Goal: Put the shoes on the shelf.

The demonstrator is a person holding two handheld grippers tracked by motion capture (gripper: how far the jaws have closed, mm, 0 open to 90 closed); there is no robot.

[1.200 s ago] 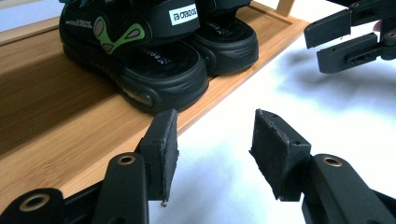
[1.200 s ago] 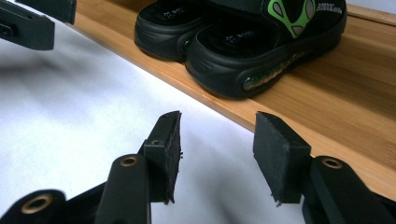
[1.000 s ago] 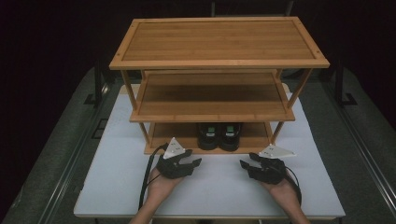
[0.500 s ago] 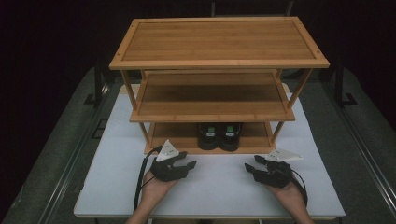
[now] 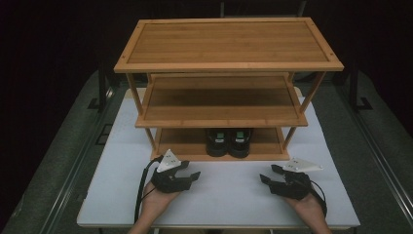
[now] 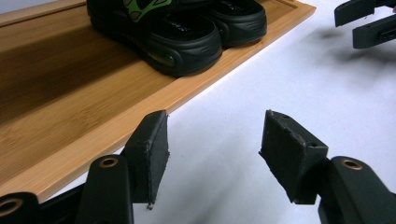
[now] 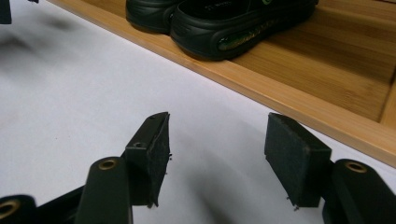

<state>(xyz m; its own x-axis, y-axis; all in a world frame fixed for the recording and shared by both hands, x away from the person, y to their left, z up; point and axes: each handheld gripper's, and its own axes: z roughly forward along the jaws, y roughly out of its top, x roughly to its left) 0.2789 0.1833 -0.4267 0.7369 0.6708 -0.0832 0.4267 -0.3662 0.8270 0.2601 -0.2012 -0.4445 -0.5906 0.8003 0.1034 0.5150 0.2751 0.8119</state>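
High view first: nearest me, the white table (image 5: 219, 200) lies bare between two hands, its front edge cut off at the bottom. Resting on it, the left gripper (image 5: 191, 173) and the right gripper (image 5: 267, 175) sit well apart, each angled inward toward the other. Both have just been opening their jaws, which stand fairly wide with nothing but tabletop between them, as the left gripper view and right gripper view confirm. Plenty of free surface runs between the two and out to either side edge. Just beyond them the wooden rack (image 5: 229, 46) stands on the table, three tiers high. A pair of black shoes (image 5: 228, 142) sits side by side on its lowest shelf (image 5: 180, 141), near the front lip, their rear parts hidden under the middle shelf. Past the table everything falls into darkness, hard to make out
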